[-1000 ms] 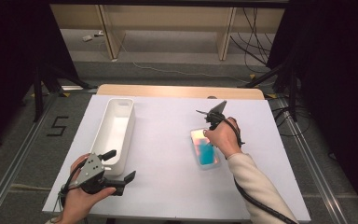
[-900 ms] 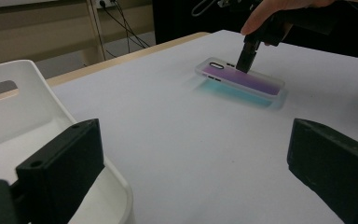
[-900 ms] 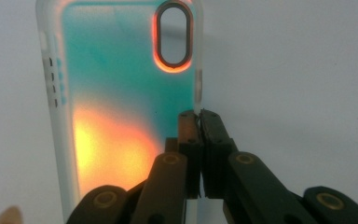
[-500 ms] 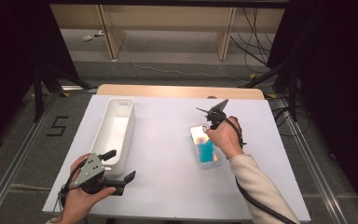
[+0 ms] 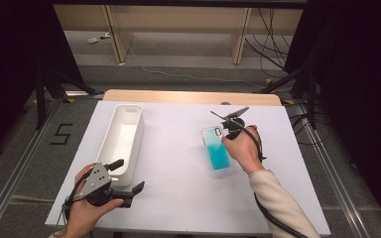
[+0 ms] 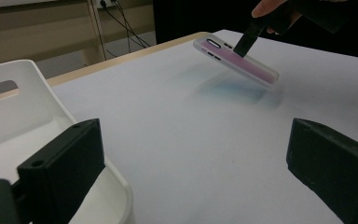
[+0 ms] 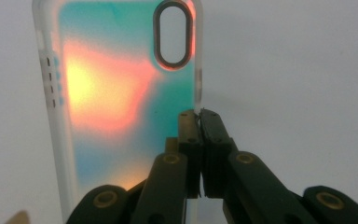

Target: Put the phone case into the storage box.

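Note:
A clear phone case (image 5: 214,151) with a teal and orange-pink back hangs tilted just above the white table (image 5: 173,163), right of the middle, with a shadow under it. My right gripper (image 5: 225,134) is shut on its long right edge, below the oval camera hole. In the right gripper view the jaws (image 7: 199,115) pinch that clear rim of the case (image 7: 116,88). The left gripper view has the case (image 6: 256,71) far off, held by the other gripper's jaw. My left gripper (image 5: 126,176) stands open near the table's front left, nothing between its jaws (image 6: 193,144).
A long white bin (image 5: 110,135) lies lengthwise on the left side of the table, just beyond the left gripper; its near corner (image 6: 116,186) sits beside the left jaw. Wooden shelving and cables stand past the table's far edge (image 5: 188,96).

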A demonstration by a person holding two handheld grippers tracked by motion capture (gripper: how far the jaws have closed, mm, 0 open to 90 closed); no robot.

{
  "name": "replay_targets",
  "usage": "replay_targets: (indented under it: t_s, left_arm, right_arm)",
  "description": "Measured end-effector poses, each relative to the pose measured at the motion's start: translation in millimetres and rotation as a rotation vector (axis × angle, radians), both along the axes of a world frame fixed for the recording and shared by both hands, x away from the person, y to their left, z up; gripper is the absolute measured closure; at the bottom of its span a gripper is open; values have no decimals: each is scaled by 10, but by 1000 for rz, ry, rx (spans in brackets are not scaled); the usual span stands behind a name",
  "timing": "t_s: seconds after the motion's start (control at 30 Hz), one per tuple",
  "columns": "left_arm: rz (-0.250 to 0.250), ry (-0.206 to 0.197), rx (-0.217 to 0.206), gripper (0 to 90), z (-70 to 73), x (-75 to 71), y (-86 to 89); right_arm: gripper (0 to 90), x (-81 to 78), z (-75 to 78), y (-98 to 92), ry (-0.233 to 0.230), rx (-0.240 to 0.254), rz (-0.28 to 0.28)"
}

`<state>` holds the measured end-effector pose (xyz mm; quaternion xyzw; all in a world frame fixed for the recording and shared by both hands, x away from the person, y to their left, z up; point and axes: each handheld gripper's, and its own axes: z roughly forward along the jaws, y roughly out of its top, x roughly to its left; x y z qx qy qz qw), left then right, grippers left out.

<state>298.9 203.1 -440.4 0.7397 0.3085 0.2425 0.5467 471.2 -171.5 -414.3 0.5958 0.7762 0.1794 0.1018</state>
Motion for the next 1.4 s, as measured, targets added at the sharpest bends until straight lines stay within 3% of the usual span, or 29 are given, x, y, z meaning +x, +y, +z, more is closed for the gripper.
replay_targets:
  t_s: [0.07,0.1,0.17,0.2,0.4,0.53,0.57,0.67,0.7,0.73,0.83,0.9,0.93,1.0,1.2,1.4]
  left_arm:
    - [1,-1,1,36,0,1,0]
    - [1,-2,1,37,0,0,0]
    - [0,-2,2,37,0,0,0]
    - [1,-1,0,37,0,0,-1]
    - [0,-1,-5,40,-6,5,-5]
    - [8,-3,9,46,-3,4,-7]
    - [9,-4,10,49,-2,4,-9]
    - [11,-6,21,56,6,5,-18]
    - [19,1,20,64,1,8,-32]
    - [33,5,34,75,8,5,-34]
    - [31,7,20,92,22,4,-74]
    - [29,-6,16,100,46,2,-114]
    - [23,-9,7,104,59,6,-135]
    - [35,-13,11,126,94,8,-185]
    - [37,10,17,168,181,83,-379]
    - [32,16,-2,186,308,200,-599]
  right_arm:
    - [889,-22,13,5,-24,15,-22]
    - [890,-19,9,-26,-52,8,5]
    - [889,-36,9,-50,-95,17,10]
    - [889,-53,19,-58,-88,33,3]
    - [889,-108,-10,-158,-221,34,66]
    - [889,-172,9,-157,-256,69,24]
    - [889,-198,14,-142,-267,85,-10]
    - [889,-244,12,-171,-312,93,1]
    - [889,-251,6,-199,-329,106,32]
    - [889,-257,-6,-209,-366,100,38]
    - [889,-316,-12,-220,-398,118,34]
    - [890,-338,-10,-237,-442,122,56]
    - [890,-359,-6,-237,-455,115,58]
    - [889,-401,1,-234,-466,148,71]
    - [890,-504,-5,-151,-505,193,88]
    - [890,-598,14,-54,-539,207,108]
